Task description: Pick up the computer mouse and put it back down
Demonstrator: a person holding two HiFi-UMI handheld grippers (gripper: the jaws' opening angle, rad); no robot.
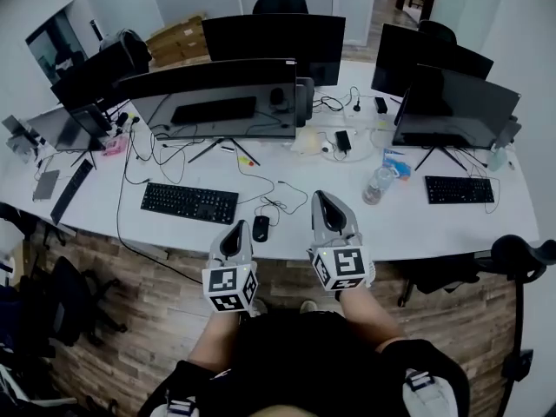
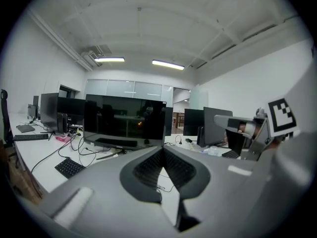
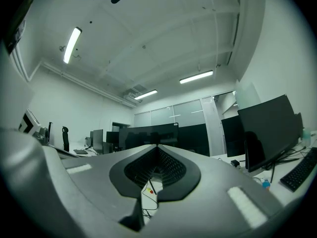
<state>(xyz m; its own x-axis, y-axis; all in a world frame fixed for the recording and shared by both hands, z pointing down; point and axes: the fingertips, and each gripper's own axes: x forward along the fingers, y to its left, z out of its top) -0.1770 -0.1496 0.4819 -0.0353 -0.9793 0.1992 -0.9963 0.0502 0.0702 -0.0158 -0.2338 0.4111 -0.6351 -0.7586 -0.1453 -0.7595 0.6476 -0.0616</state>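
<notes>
Now I hold the left gripper [image 1: 235, 230] and right gripper [image 1: 324, 201] low in the middle of the frame, pointing at the worktop [image 1: 408, 226]. Both have their fingers pressed together with nothing between them. The computer mouse [image 1: 261, 228] lies on the worktop between them, just beside the left one.

Desk top [image 1: 417, 228] smooth white; floor [image 1: 148, 320] wood planks; mouse [image 1: 261, 228] matt black plastic; monitor [image 1: 217, 101] screen glossy.
</notes>
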